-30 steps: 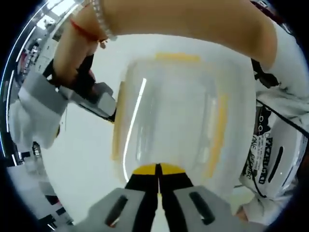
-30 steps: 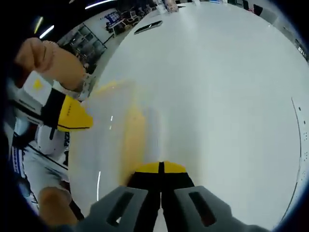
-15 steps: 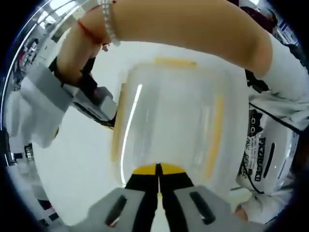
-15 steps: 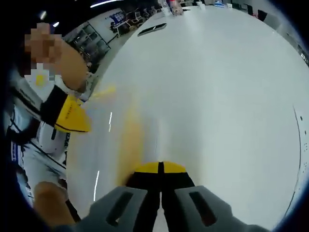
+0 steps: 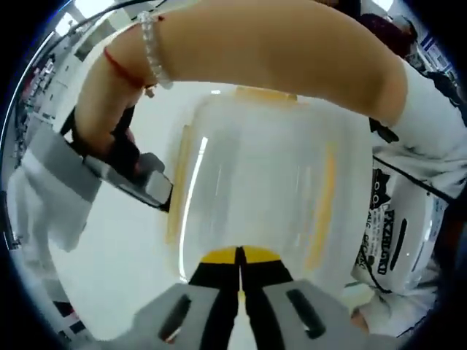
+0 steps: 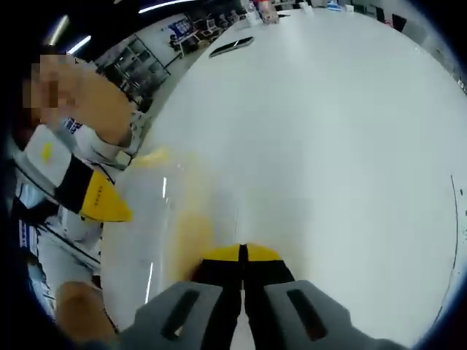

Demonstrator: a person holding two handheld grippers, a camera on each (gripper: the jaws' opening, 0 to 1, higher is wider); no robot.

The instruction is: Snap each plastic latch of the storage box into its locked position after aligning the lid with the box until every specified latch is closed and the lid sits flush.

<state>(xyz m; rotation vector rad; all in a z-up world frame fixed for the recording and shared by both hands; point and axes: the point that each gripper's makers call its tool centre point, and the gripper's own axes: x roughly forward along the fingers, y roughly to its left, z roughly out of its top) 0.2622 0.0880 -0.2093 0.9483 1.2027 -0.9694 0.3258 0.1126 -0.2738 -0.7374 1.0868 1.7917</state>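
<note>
Looking along the left tool (image 5: 238, 251), its black jaws with yellow tips are pressed together with no gap, holding nothing, and their tips sit right at the near edge of the storage box (image 5: 255, 189). The box lies straight ahead of this tool on the white table (image 5: 117, 262), a clear, glossy plastic tub with rounded corners and its translucent lid (image 5: 255, 168) on top. Yellow latches run along its sides: one down the left edge (image 5: 175, 186), one down the right edge (image 5: 325, 204), one across the far edge (image 5: 266, 93). Whether any of them is fully snapped down I cannot tell. The right tool (image 5: 135, 179) reaches in from the left of this view, its grey body touching or just beside the left-edge latch, under the person's bare forearm (image 5: 255, 51), which spans above the box.

From the right gripper view, the right tool (image 6: 243, 254) likewise shows its jaws narrow, tips together and empty. The box (image 6: 168, 226) lies ahead and to the left, blurred; a yellow latch (image 6: 191, 226) runs lengthwise away from the tips, just beside them. The left tool's yellow tip (image 6: 102, 204) hovers over the box's far-left side. Smooth white table (image 6: 328, 146) stretches to the right. The right tool seems nearer this latch, so a sideways press there looks likely.
</note>
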